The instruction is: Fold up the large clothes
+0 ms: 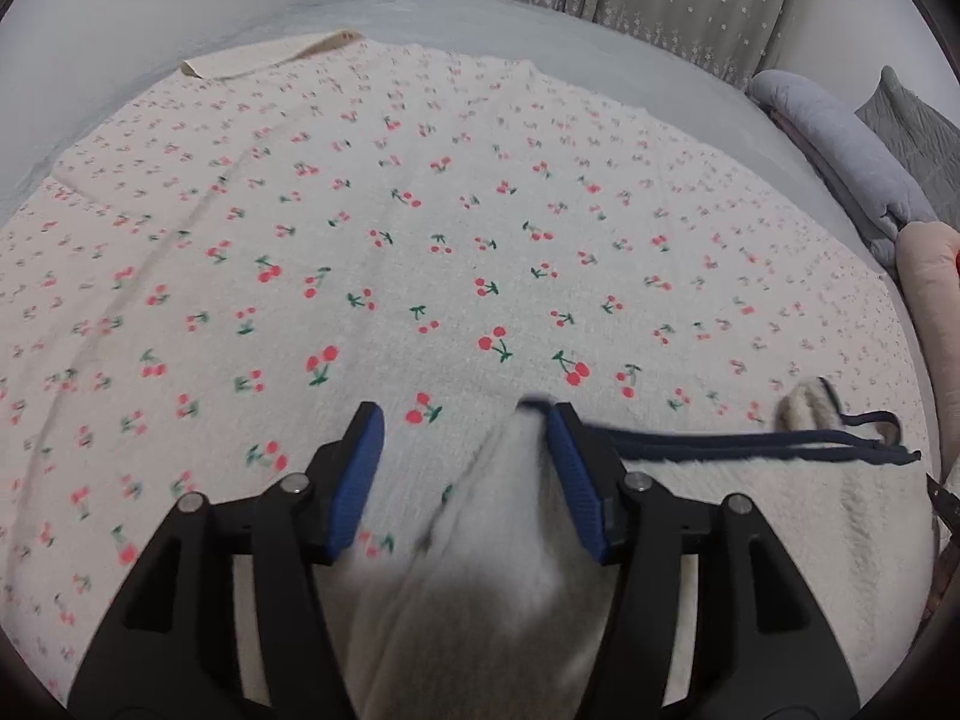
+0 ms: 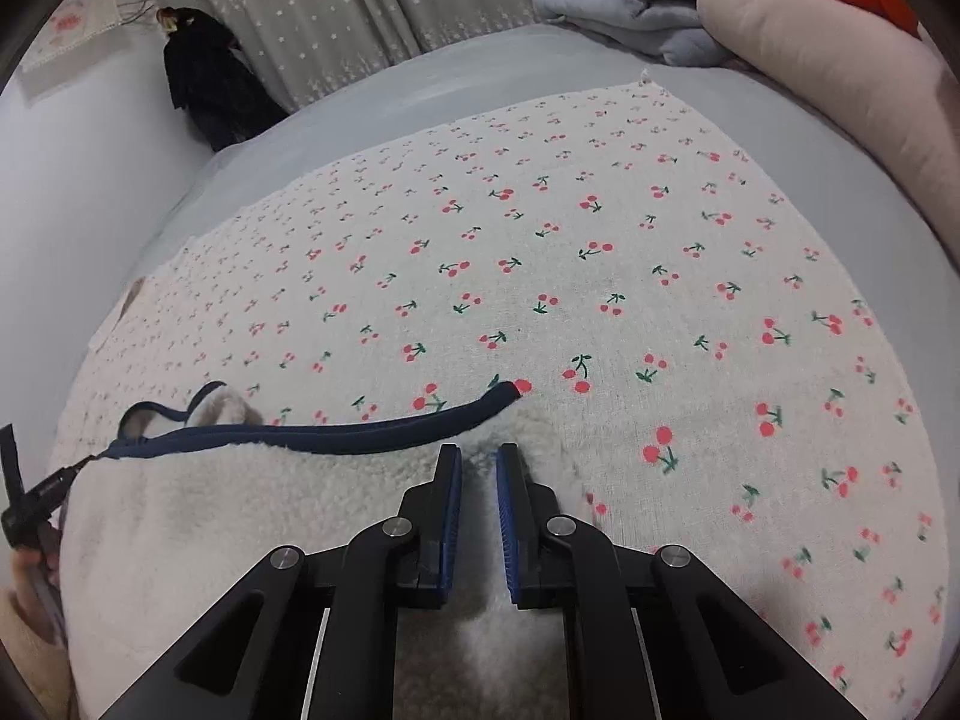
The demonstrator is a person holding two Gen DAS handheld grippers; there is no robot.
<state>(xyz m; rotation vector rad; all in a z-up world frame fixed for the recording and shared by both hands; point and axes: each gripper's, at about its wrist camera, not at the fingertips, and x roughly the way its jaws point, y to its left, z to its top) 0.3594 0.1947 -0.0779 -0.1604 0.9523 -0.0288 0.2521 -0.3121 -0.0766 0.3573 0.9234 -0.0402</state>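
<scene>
Right hand-held gripper (image 2: pixel 480 468) nearly pressed together, pinching white fleece garment (image 2: pixel 240 516); left hand-held gripper (image 1: pixel 465 438) spread. Navy trim (image 2: pixel 312 438) at 10 o'clock could snag, skewing fold.

Black hand-held gripper (image 2: pixel 479 468) frames, ribbed blue pads (image 1: pixel 365 468), silver screws

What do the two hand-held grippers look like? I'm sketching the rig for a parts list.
Both look alike. The left hand-held gripper and right hand-held gripper each have matte black angular linkage arms with triangular cut-outs, joined by round silver pivot pins. Each finger carries a flat blue ribbed pad on its inner face. No cables, markings or sleeves are visible.
</scene>
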